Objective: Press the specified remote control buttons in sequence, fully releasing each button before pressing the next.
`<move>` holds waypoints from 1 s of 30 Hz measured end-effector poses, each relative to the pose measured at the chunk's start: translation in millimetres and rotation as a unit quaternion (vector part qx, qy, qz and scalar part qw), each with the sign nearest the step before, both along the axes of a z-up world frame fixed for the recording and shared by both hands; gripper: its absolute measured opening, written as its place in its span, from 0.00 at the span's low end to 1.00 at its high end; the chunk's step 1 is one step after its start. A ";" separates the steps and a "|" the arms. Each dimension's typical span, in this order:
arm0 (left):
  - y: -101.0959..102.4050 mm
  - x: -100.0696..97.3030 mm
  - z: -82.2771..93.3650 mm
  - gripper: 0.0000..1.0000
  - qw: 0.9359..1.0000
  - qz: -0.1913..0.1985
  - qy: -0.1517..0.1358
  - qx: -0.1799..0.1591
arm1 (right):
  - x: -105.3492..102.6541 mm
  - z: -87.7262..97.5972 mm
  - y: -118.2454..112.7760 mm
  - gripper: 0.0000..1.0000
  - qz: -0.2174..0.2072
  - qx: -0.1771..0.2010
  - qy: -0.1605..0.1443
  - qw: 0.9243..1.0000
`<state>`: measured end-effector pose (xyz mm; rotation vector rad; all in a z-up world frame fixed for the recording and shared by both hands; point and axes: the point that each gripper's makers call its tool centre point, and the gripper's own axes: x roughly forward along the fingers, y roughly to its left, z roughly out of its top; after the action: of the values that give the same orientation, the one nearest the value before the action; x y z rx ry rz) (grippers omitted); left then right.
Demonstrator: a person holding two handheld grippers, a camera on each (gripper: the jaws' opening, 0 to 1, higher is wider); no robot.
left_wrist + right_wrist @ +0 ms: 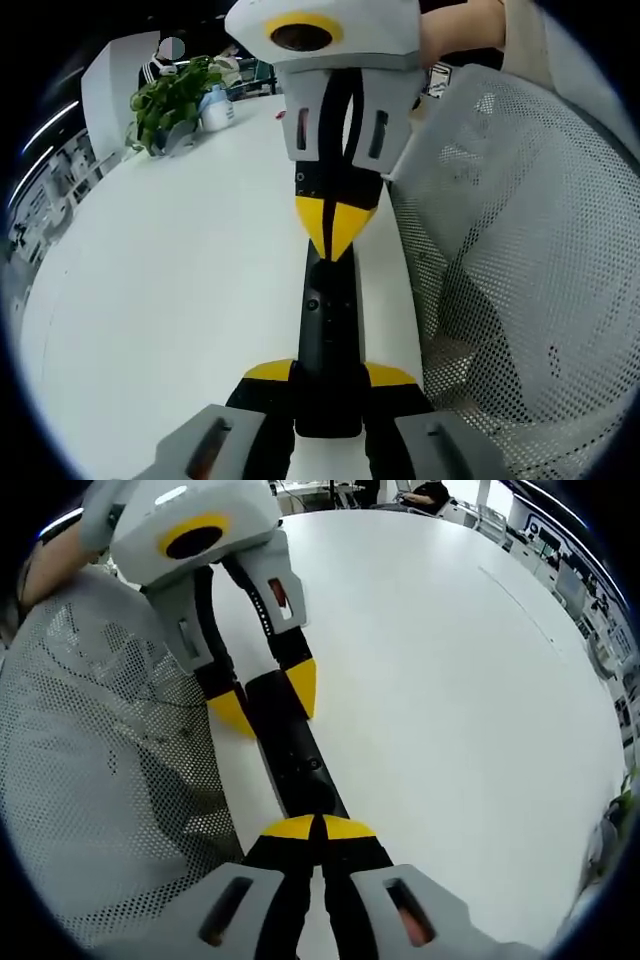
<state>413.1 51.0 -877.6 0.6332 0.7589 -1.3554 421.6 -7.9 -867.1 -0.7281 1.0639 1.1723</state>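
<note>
The left claw [328,385] clamps the remote [327,330] at one end; its long axis runs toward the right claw [318,830], tips closed together pressing on its buttons.

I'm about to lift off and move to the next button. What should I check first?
1. Left tongs clamped on the remote control: ok.
2. Right tongs shut, tips together: ok.
3. Button fully released: not ok, the tips appear to rest on the remote.
4. Which button lies under the tips: cannot tell, hidden.
5. Remote visible in both views: ok.
6. Remote over the white table, near its edge: ok.
</note>
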 end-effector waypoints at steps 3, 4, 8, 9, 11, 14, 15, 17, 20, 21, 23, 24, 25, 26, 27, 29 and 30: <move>0.0 -0.1 0.1 0.25 1.000 0.000 0.000 0.000 | -0.2 -2.2 -0.5 0.00 0.005 -0.005 -0.004 1.000; -0.1 -0.1 0.2 0.25 1.000 0.000 0.000 0.000 | 0.0 -1.9 -0.6 0.00 0.005 -0.006 -0.004 1.000; 0.1 -0.2 -0.1 0.25 1.000 0.000 0.000 0.001 | -0.1 -2.3 -0.4 0.00 0.006 -0.009 -0.003 1.000; 0.2 -0.2 -0.2 0.25 1.000 0.000 0.000 0.001 | -0.1 -2.4 -0.4 0.00 0.010 -0.011 -0.004 1.000; 0.2 -0.3 -0.2 0.25 1.000 0.000 0.000 0.001 | 0.1 -2.5 -0.2 0.00 0.014 -0.013 -0.005 1.000; 0.3 -0.3 -0.3 0.25 1.000 0.000 0.001 0.000 | 0.1 -2.3 -0.5 0.00 0.017 -0.014 -0.006 1.000; 0.4 -0.2 -0.3 0.25 1.000 0.000 0.001 0.000 | 0.2 -2.3 -0.5 0.00 0.016 -0.013 -0.005 1.000; 0.4 -0.2 -0.3 0.25 1.000 0.000 0.001 0.001 | 0.3 -2.3 -0.5 0.00 0.015 -0.012 -0.005 1.000; 0.6 -0.2 -0.4 0.25 1.000 0.000 0.001 0.001 | 0.1 -2.4 -0.3 0.00 0.017 -0.013 -0.007 1.000; 0.6 -0.2 -0.5 0.25 1.000 0.000 0.001 0.001 | -0.1 -2.4 -0.1 0.00 0.021 -0.015 -0.010 1.000; 0.6 -0.2 -0.5 0.25 1.000 0.001 0.001 0.001 | -0.3 -2.5 0.1 0.00 0.029 -0.019 -0.014 0.999; 0.6 -0.2 -0.5 0.25 1.000 0.001 0.001 0.000 | -0.4 -2.5 0.1 0.00 0.031 -0.020 -0.015 0.999; 0.4 -0.3 -0.2 0.25 1.000 0.001 0.001 0.000 | -0.5 -2.6 0.0 0.00 0.035 -0.022 -0.017 0.999; 0.2 -0.3 0.1 0.25 1.000 0.001 0.002 0.000 | -0.4 -2.7 -0.1 0.00 0.039 -0.023 -0.019 0.999; 0.1 -0.3 0.2 0.25 1.000 0.001 0.002 0.000 | -0.3 -2.6 0.1 0.00 0.042 -0.023 -0.021 0.999; -0.2 -0.4 0.5 0.25 1.000 0.002 0.002 0.000 | -0.7 -2.6 0.0 0.00 0.047 -0.024 -0.024 0.998; -0.4 -0.4 0.7 0.25 1.000 0.001 0.002 0.000 | -0.7 -2.5 0.0 0.00 0.052 -0.026 -0.027 0.998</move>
<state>412.7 50.5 -876.9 0.6290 0.7623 -1.3543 420.9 -7.9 -869.6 -0.8601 1.0243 1.2109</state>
